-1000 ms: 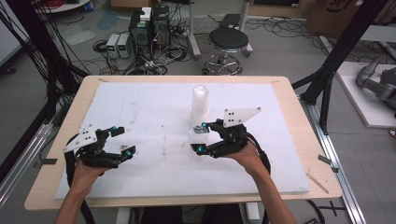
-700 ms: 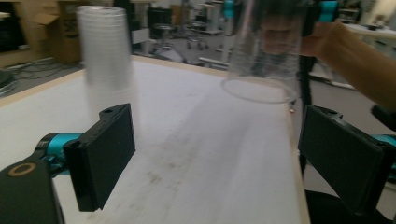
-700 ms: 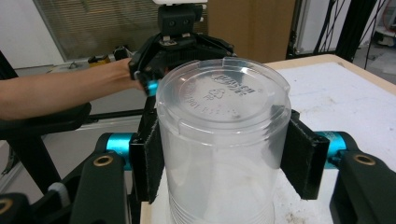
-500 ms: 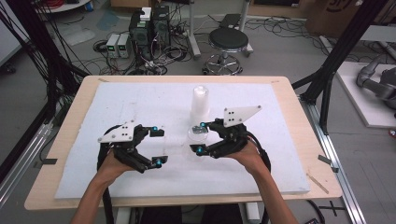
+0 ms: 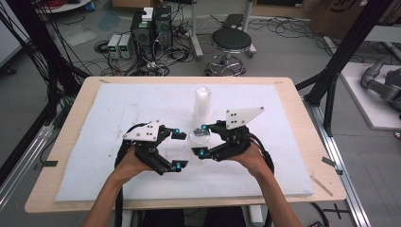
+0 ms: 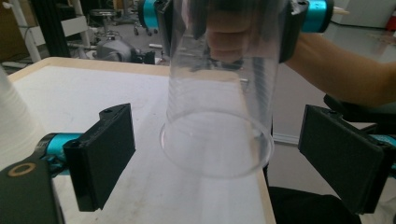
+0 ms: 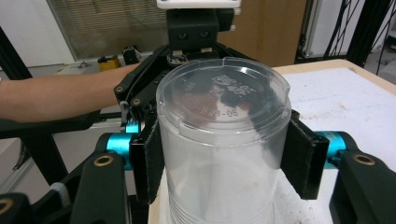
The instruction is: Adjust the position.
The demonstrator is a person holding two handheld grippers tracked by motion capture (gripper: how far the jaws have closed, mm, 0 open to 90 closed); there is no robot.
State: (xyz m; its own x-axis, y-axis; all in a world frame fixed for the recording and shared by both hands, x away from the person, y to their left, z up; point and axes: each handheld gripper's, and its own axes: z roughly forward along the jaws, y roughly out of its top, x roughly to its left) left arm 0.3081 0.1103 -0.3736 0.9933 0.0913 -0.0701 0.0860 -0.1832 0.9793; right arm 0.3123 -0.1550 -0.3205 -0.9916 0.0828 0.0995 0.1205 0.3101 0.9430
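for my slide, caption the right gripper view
Right gripper clamps a clear cup, with the left gripper facing it.

clear cup [image 6: 219,93] top cut off by frame edge, base blurred

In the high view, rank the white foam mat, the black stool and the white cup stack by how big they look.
1. white foam mat, by far the largest.
2. black stool.
3. white cup stack.
The stool stands farther from the camera, so its true size may be understated.
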